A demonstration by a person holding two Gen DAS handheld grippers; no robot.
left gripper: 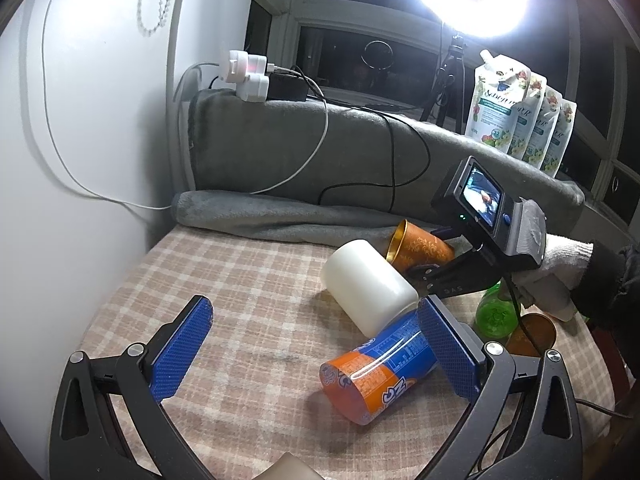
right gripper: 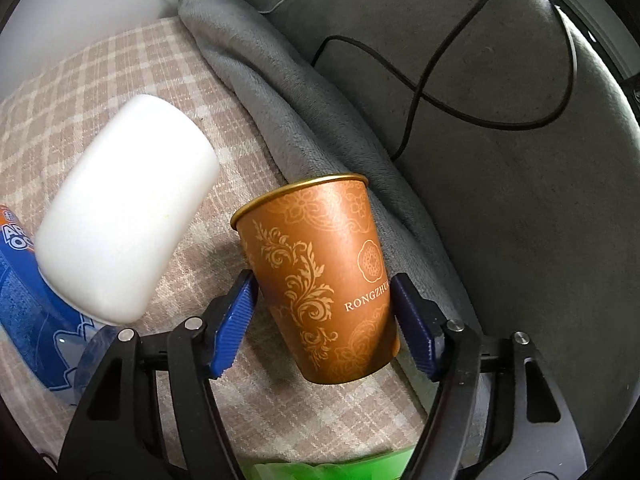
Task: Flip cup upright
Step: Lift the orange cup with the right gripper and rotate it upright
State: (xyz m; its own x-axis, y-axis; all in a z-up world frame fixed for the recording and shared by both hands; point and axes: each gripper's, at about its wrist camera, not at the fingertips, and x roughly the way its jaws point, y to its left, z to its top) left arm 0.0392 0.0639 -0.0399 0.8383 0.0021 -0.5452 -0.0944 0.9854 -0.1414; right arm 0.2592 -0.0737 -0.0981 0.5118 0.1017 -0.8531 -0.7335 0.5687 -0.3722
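Right tool (right gripper: 324,300) clamped on the orange paper cup (right gripper: 320,280) low on its wall — gold rim tilted up-and-away, over the checked desk (right gripper: 120,80) — left tool (left gripper: 316,344) spread apart, idle.

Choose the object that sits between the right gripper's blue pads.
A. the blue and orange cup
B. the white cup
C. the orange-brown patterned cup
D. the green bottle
C: in the right wrist view the right gripper has its pads against both sides of the orange-brown patterned cup.
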